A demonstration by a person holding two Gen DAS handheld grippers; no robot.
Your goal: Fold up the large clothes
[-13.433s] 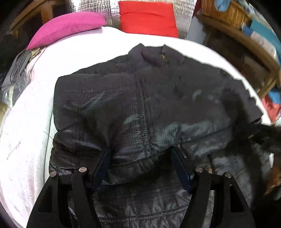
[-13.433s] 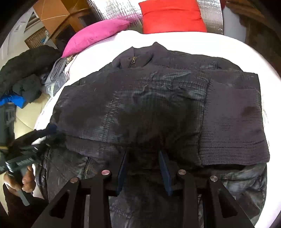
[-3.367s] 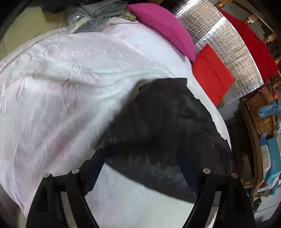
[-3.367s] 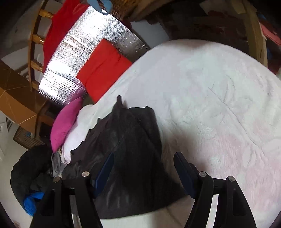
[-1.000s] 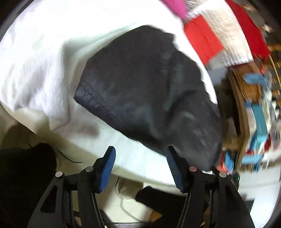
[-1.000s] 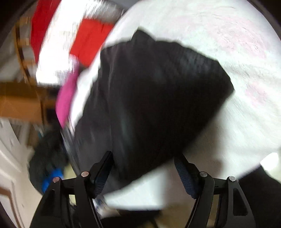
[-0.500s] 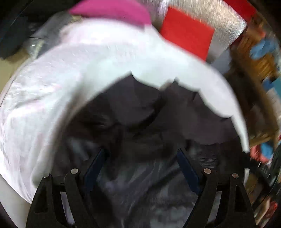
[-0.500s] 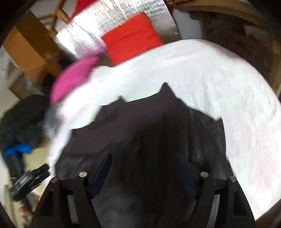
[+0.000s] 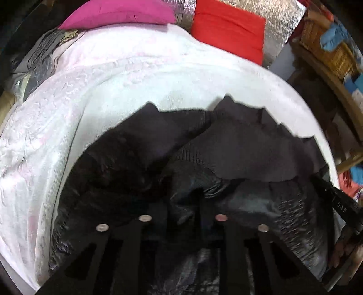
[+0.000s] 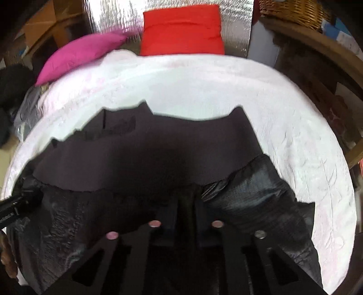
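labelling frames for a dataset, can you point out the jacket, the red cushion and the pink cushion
jacket (image 10: 140,158): right wrist view, on the matte knit band across its upper part
red cushion (image 10: 181,31): right wrist view, middle of its front face
pink cushion (image 9: 118,11): left wrist view, middle of its top

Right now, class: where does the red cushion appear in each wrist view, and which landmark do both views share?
Left wrist: red cushion at top, right of centre, behind the white bedspread.
Right wrist: red cushion at top centre.
Shared landmark: the pink cushion, just left of the red one in both.
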